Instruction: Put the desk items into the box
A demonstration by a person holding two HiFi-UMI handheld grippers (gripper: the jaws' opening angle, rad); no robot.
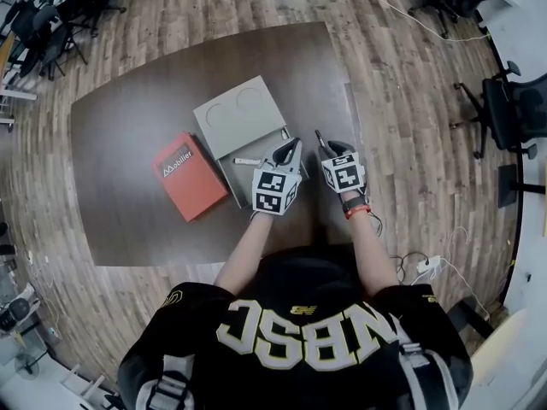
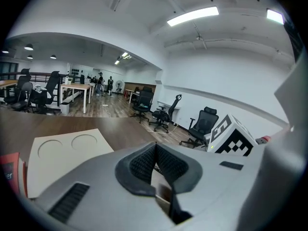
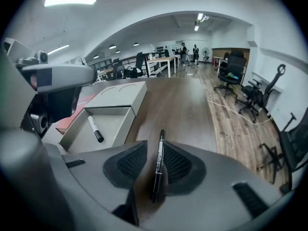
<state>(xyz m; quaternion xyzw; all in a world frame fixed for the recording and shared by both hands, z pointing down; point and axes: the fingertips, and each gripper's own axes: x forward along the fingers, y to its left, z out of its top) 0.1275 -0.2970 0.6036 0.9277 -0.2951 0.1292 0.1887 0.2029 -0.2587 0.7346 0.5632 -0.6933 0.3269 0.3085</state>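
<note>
We see a black pen (image 3: pixel 160 143) lying between the jaws of our right gripper (image 3: pixel 153 150). Its long axis runs straight along them, and its far end pokes out past the fingertips over the table (image 3: pixel 183 109). Those jaws stand apart, with a gap showing on the pen's left side.

Only the right gripper view looks into the open box (image 3: pixel 124 126), ahead and left of those jaws. It holds one white marker (image 3: pixel 95 129), lying aslant with its black cap toward us.

Our left gripper (image 2: pixel 155 157) has its jaws together on nothing. Its view shows the box lid (image 2: pixel 62 153) ahead and left of them, and a red book (image 2: pixel 9 172) farther left.
</note>
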